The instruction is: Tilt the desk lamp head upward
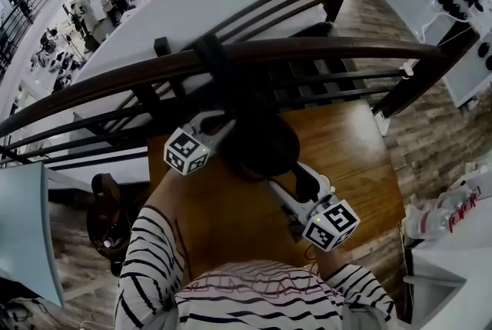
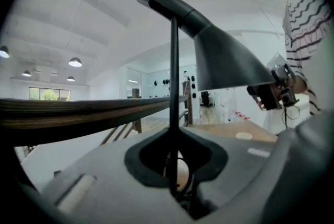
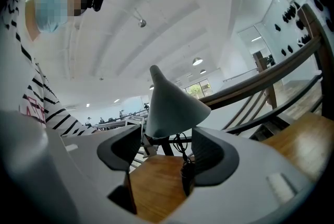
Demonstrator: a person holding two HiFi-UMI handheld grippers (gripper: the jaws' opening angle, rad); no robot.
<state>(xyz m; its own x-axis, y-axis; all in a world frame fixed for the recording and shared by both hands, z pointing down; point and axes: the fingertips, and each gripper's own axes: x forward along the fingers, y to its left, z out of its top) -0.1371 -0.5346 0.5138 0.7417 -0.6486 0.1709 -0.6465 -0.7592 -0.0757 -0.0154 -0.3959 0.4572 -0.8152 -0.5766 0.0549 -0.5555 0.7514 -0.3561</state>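
Note:
The black desk lamp stands on the wooden table. From above, its dark cone head sits between my two grippers. In the left gripper view the thin upright stem runs straight through the jaws, with the cone head above and to the right. My left gripper is shut on that stem. My right gripper is open, with nothing between its fingers. It points up at the underside of the lamp head from low over the table, a little short of it. A black cable hangs by the lamp.
A dark wooden railing curves along the far side of the table, just behind the lamp. A white shelf with bottles stands at the right. A dark chair sits on the floor to the left. My striped sleeves fill the near edge.

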